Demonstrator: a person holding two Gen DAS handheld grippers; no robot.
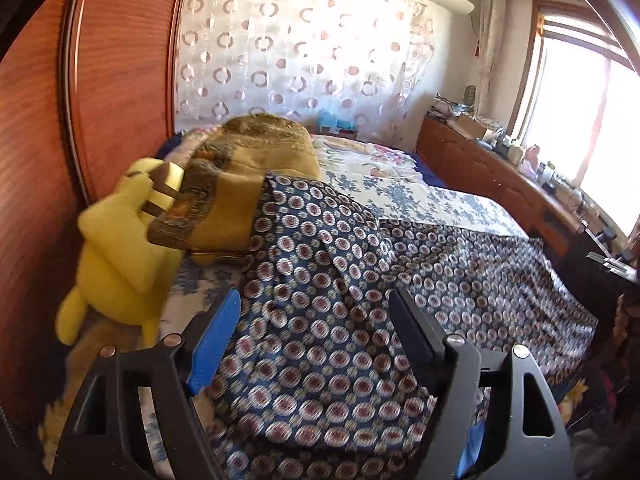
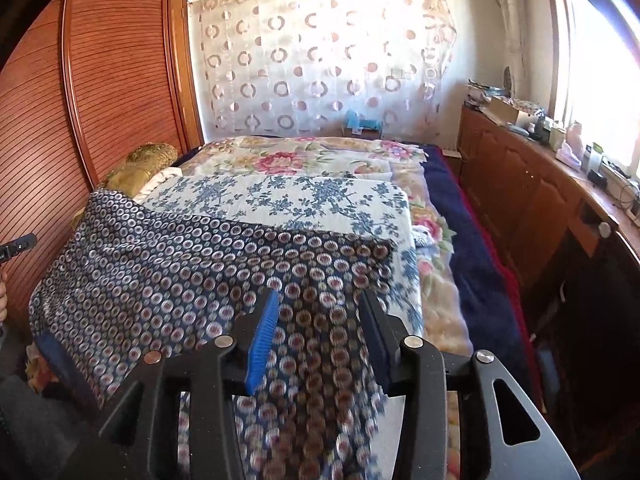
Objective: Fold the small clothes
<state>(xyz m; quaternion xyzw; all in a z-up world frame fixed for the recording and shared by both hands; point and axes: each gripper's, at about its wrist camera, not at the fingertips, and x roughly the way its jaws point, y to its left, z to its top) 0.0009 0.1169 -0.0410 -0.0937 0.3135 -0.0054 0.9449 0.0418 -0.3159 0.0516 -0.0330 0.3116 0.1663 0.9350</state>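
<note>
A dark blue, circle-printed garment (image 2: 192, 264) lies spread across the near end of the bed (image 2: 472, 280), its long axis running side to side along the near edge, over a blue-flowered quilt (image 2: 320, 196). Both grippers hang directly above it. The right gripper (image 2: 320, 320) stands with its jaws apart over cloth that bunches up between them near the garment's right end; whether the fingers touch it cannot be told. The left gripper (image 1: 316, 328) is spread wider over the garment's left half, gripping nothing. A yellow plush toy (image 1: 116, 248) and a gold cushion (image 1: 256, 160) sit at the bed's left edge against the wooden wardrobe (image 1: 120, 60). The right gripper looks nearer to a pinch.
</note>
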